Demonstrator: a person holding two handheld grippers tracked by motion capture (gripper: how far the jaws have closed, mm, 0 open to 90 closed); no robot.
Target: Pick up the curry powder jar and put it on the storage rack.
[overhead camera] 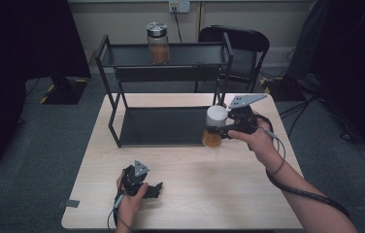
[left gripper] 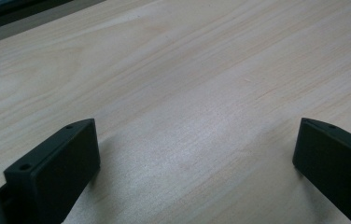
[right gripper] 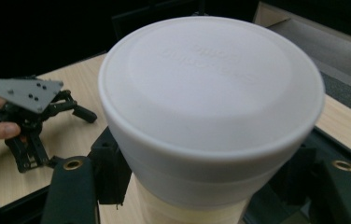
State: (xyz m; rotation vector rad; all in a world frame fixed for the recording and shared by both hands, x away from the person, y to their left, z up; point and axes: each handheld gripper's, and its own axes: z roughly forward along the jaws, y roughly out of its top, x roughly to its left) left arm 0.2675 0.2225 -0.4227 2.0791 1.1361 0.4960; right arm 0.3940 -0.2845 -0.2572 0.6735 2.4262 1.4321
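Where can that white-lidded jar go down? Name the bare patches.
Bare patches: the black two-tier metal rack's lower shelf, its top shelf right of the silver-lidded glass jar, and the light wooden table between both hands. Crowded: the table's near-left by the left gripper. The right gripper holds the white-lidded jar.

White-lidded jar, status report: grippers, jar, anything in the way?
Right gripper shut on white-lidded jar, held off the table. Left gripper open, on table. Black shelf directly beside jar; steel-lidded jar on top tier.
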